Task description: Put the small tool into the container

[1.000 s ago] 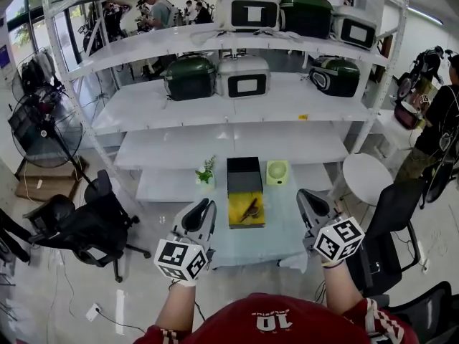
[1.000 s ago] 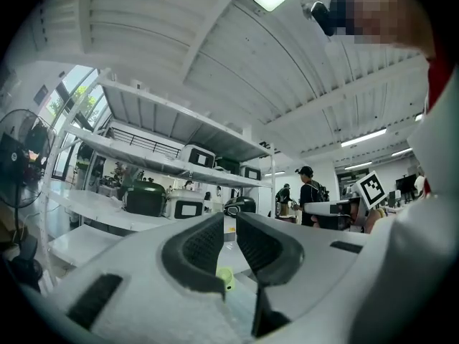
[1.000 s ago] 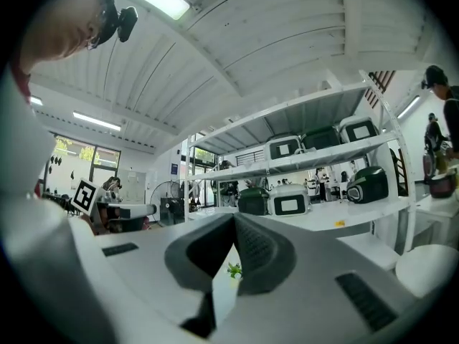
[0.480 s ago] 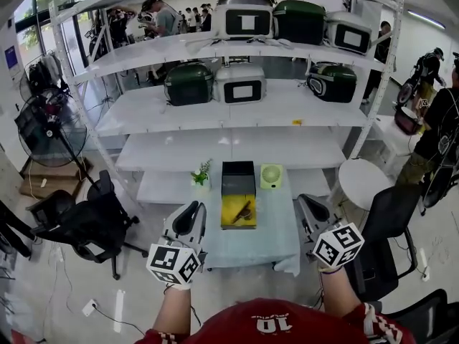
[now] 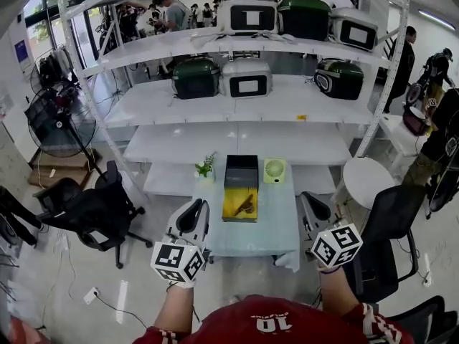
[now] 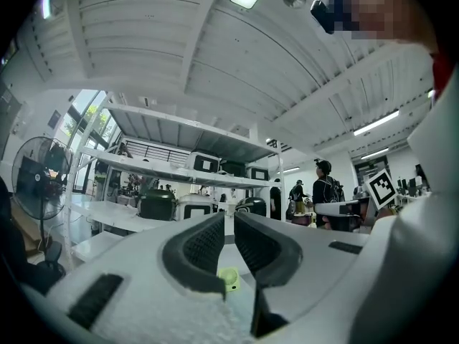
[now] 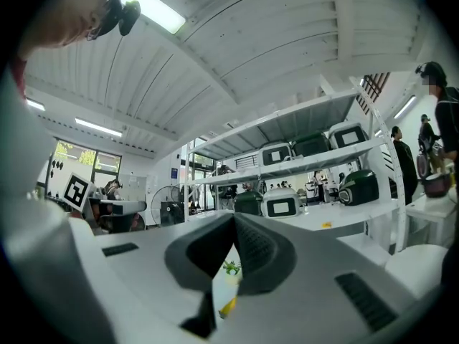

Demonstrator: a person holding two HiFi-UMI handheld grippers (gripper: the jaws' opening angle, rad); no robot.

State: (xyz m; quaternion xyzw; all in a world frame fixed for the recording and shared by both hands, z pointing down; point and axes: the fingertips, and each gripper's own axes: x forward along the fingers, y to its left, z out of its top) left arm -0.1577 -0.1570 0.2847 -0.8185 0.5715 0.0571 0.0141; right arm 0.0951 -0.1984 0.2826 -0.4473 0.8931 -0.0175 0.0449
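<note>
The small dark tool (image 5: 246,205) lies on a yellow mat (image 5: 234,211) in the middle of a pale table (image 5: 276,228). Just behind the mat stands the black open container (image 5: 242,172). My left gripper (image 5: 192,216) hovers off the table's near left corner, my right gripper (image 5: 313,212) off its near right corner; both are short of the tool. In the left gripper view the jaws (image 6: 229,219) stand together with only a thin slit and nothing in it. In the right gripper view the jaws (image 7: 234,219) meet at the tips, empty.
A small potted plant (image 5: 206,167) and a green mini fan (image 5: 275,170) flank the container. White shelving (image 5: 237,95) with green and white boxes rises behind. Black office chairs (image 5: 93,210) stand at left and right, a round white stool (image 5: 366,178) at right, a floor fan (image 5: 61,120) at far left.
Both grippers stay low before the table's near edge, jaws together. The head view has shifted slightly; the tool still lies on the yellow mat.
</note>
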